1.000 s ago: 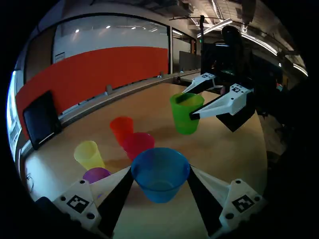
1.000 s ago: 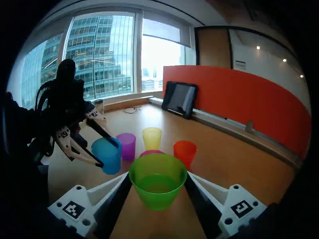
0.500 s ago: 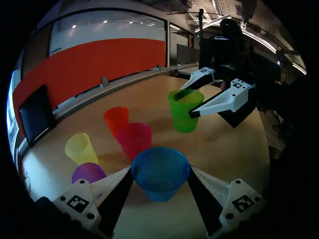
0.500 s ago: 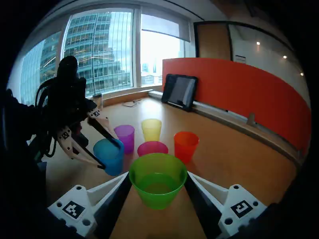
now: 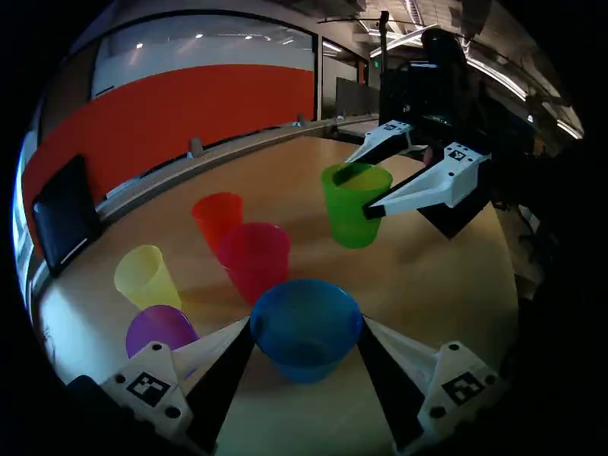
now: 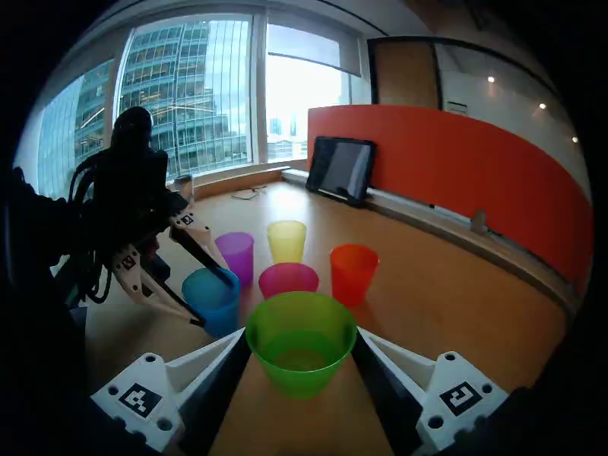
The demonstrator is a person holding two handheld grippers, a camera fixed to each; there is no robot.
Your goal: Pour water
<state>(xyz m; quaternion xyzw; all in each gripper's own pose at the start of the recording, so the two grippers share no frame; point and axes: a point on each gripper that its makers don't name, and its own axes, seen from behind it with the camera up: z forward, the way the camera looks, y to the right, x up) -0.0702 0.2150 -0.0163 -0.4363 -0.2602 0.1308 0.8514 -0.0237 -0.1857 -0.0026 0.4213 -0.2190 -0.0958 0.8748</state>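
In the left gripper view my left gripper (image 5: 305, 342) is shut on a blue cup (image 5: 305, 327), held upright above the wooden table (image 5: 425, 281). Farther off there, the right gripper (image 5: 363, 182) holds a green cup (image 5: 354, 204). In the right gripper view my right gripper (image 6: 301, 353) is shut on that green cup (image 6: 301, 342), which has a little water at its bottom. To its left the left gripper (image 6: 199, 285) holds the blue cup (image 6: 211, 299). Both cups hang upright and apart.
Pink (image 6: 287, 279), orange (image 6: 353, 271), yellow (image 6: 286, 240) and purple (image 6: 235, 255) cups stand grouped on the table between the two held cups. A dark tablet (image 6: 343, 169) leans at the far edge by the orange wall. A person's dark form (image 6: 45, 243) is behind the left gripper.
Both grippers have risen slightly with their cups, so the standing cups now sit lower and show more of their openings. Grips are unchanged.
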